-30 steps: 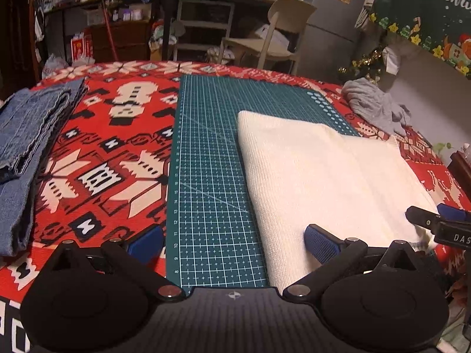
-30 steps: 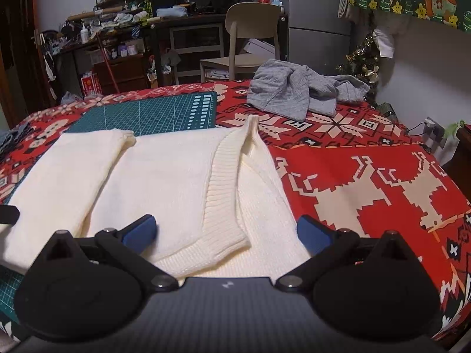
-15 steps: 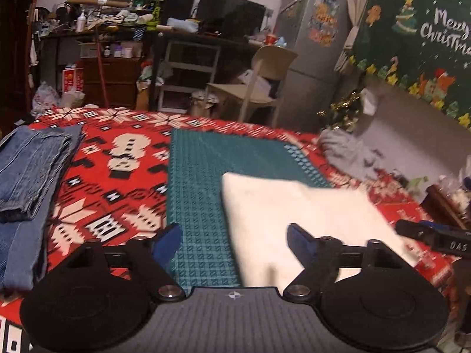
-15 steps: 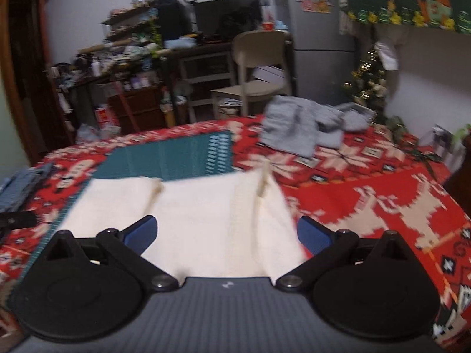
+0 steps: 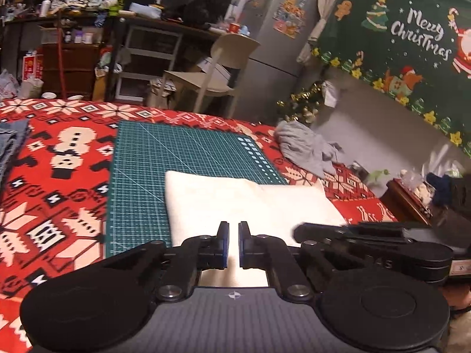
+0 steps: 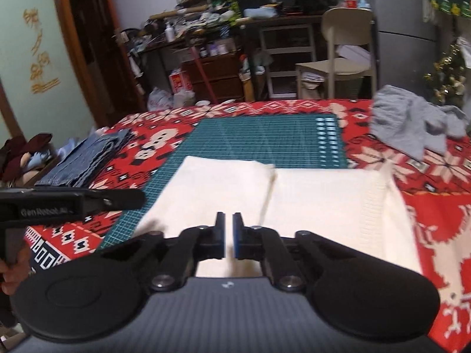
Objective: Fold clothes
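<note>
The cream sweater lies part-folded on the worktop, long axis crosswise, directly ahead of both tongs, left and right, each nearly closed on nothing, side by side at its near edge.

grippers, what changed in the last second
Both grippers, left and right, went from wide open to jaws nearly shut, a slim gap left, and both views tilted up. Whether they pinch the sweater is unclear. Sweater, mat, jeans and grey garment stayed put.
</note>
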Demonstrator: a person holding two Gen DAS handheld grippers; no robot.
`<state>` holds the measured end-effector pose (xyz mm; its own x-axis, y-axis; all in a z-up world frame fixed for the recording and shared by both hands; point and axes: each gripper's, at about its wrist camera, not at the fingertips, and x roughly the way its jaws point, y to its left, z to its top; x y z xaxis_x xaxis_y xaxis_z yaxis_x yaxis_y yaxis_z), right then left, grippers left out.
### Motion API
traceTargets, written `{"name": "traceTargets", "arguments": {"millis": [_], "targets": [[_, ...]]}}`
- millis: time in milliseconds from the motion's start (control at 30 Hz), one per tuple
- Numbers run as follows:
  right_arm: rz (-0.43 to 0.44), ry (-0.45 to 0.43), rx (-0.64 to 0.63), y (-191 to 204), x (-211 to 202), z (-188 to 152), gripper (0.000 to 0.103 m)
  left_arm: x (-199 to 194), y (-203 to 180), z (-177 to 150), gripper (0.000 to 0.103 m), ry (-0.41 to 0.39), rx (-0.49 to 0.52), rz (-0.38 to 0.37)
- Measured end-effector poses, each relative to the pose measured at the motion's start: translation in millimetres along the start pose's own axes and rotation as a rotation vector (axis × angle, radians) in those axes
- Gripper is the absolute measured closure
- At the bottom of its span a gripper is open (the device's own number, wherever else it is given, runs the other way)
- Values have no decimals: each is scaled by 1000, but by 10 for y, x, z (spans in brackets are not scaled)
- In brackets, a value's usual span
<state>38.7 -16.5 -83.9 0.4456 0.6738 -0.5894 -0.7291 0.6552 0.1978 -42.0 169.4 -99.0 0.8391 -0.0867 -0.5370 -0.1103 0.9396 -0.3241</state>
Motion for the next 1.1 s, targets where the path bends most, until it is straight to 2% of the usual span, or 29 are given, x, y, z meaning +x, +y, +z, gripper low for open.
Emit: {"name": "traceTargets", "arguments": {"millis": [200,433,700,800,967,1100], "targets": [[-4,65,-8,45,363,86,99,276,62,7,98,69,-7,1],[24,87,-3,16,251,-20,100,279,122,-32,99,105,-2,-12],[58,109,2,-17,102,-146,98,54,-37,-182,99,164,31,-114],[59,114,1,-20,32,-203,98,64,-105,-262,99,204,49,-112],[48,116,-1,-15,-101,-311,99,-21,-122,-353,99,191,75,-57],[39,118,-3,-11,-208,-397,99,-101,-153,-427,99,183,87,-43]]}}
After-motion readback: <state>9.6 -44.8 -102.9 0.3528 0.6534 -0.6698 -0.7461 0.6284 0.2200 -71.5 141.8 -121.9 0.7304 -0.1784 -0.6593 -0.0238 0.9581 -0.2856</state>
